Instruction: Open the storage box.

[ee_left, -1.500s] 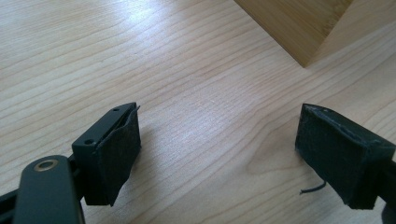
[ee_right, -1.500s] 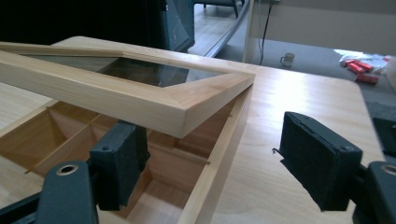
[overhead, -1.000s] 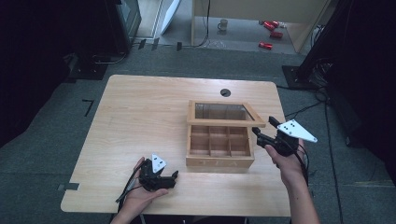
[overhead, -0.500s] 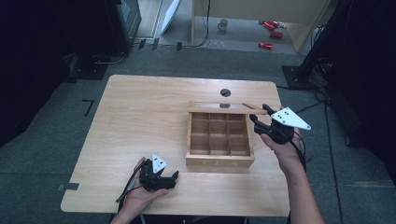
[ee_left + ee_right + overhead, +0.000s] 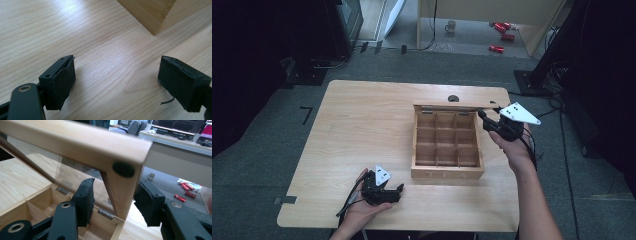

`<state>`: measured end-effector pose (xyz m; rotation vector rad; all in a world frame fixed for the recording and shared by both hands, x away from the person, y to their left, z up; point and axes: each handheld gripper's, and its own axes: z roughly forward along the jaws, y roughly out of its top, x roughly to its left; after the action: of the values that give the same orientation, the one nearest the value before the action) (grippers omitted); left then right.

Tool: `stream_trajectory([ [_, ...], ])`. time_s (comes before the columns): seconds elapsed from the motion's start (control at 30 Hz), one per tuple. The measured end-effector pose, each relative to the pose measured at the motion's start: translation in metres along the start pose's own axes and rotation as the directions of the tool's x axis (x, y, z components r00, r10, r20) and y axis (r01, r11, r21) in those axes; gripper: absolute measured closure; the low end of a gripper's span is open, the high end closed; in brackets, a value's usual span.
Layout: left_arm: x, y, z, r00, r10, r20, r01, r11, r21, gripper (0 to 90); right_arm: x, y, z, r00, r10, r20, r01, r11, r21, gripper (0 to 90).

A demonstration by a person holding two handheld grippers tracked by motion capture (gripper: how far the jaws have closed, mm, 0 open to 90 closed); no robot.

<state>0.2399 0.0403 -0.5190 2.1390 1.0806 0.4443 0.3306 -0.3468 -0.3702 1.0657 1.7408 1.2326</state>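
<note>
Nine square compartments show inside a wooden box point(image 5: 447, 145) on the pale worktop point(image 5: 362, 120), red cans point(image 5: 502, 35) on the floor beyond. Right claw point(image 5: 113, 200) straddles the raised glass-paned lid point(image 5: 75, 142), seemingly pinching its corner; left claw point(image 5: 116, 80) rests spread near the worktop's front edge.

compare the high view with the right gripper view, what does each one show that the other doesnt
High view alone: the whole table, the left gripper resting open near the front edge, and all nine empty compartments of the wooden box.

Right gripper view alone: the lid's glass pane, a round black bumper on its corner, the metal hinges, and the lid frame standing between that gripper's pads.

Both: the open box with its raised lid, the right gripper at the lid's corner, the red cans and a mug on the floor.
</note>
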Motion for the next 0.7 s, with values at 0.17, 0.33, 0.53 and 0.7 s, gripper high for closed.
stream_trajectory([
  [0.17,0.0,0.0,0.0,0.9999,0.001,0.011,0.0,1.0,-0.003,15.0,-0.005,0.003,0.012,0.9999,0.01,0.007,-0.01,1.0,0.004,50.7],
  [0.33,0.001,0.0,-0.001,0.9996,-0.002,0.027,0.002,1.0,-0.003,15.0,-0.009,0.003,0.028,0.9997,0.017,0.015,-0.017,1.0,0.019,49.1],
  [0.53,0.0,0.0,0.0,0.9995,-0.002,0.031,0.002,1.0,-0.006,15.0,-0.014,0.005,0.039,0.9991,0.042,0.004,-0.042,0.999,0.012,48.6],
  [0.7,0.0,0.0,0.0,0.9996,0.004,0.027,-0.004,1.0,-0.004,15.0,-0.019,0.009,0.045,0.999,0.045,-0.006,-0.045,0.999,0.023,49.0],
])
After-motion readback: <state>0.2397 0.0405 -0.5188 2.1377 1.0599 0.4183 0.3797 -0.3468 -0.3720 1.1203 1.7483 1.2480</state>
